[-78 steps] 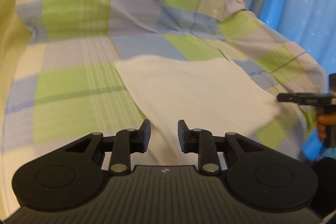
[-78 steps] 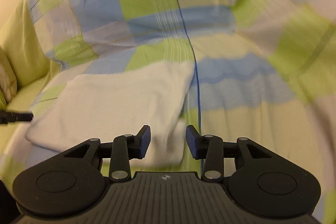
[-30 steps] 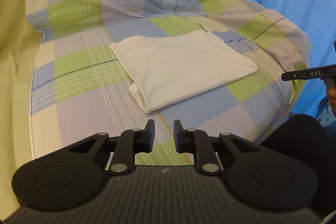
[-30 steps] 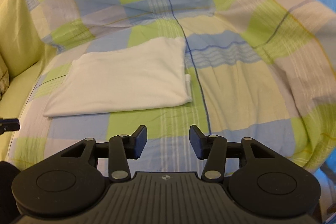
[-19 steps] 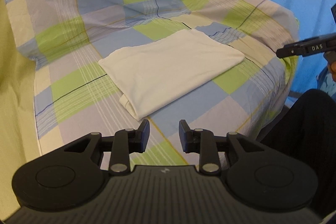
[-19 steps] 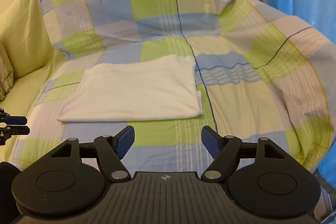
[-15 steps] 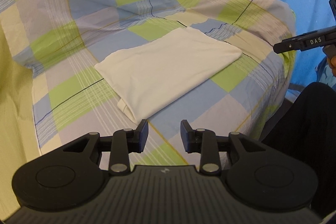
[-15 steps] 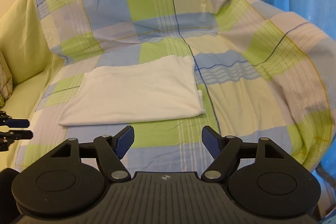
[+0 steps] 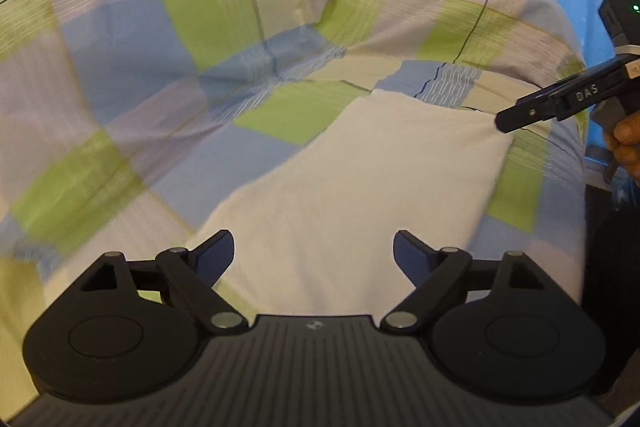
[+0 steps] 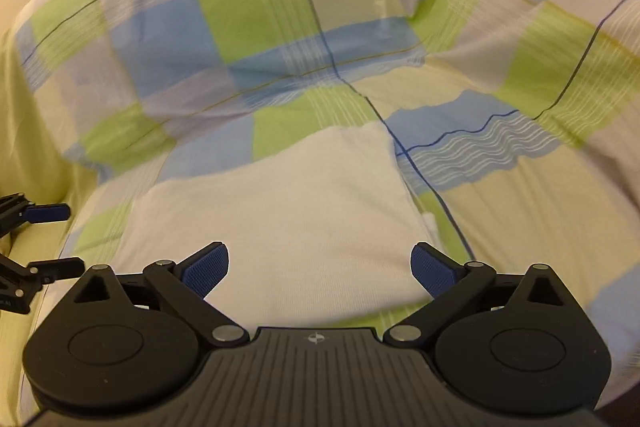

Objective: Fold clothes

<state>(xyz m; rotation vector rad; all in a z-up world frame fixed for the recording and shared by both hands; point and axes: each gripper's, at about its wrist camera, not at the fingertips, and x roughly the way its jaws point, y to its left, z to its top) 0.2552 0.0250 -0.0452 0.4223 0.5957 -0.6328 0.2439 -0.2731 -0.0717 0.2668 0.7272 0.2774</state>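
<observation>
Starting on the left, the left tongs (image 9: 313, 247) hang wide apart over the near end of the white cloth (image 9: 360, 187), holding nothing. It lies folded flat on the checked sheet (image 9: 160, 67). To fold again neatly, I think each pair should pinch one corner and lift together. The right tongs (image 10: 319, 265) are wide apart too, empty. From the left camera, their side reads "DAS".

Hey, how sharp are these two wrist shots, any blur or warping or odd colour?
Left wrist view: checked cover smeared by motion blur, left gripper crisp, edges bowed by fisheye. Right wrist view: milder blur on the cover, folded white cloth soft-edged, right gripper sharp; warm yellowish light, dark corners.
</observation>
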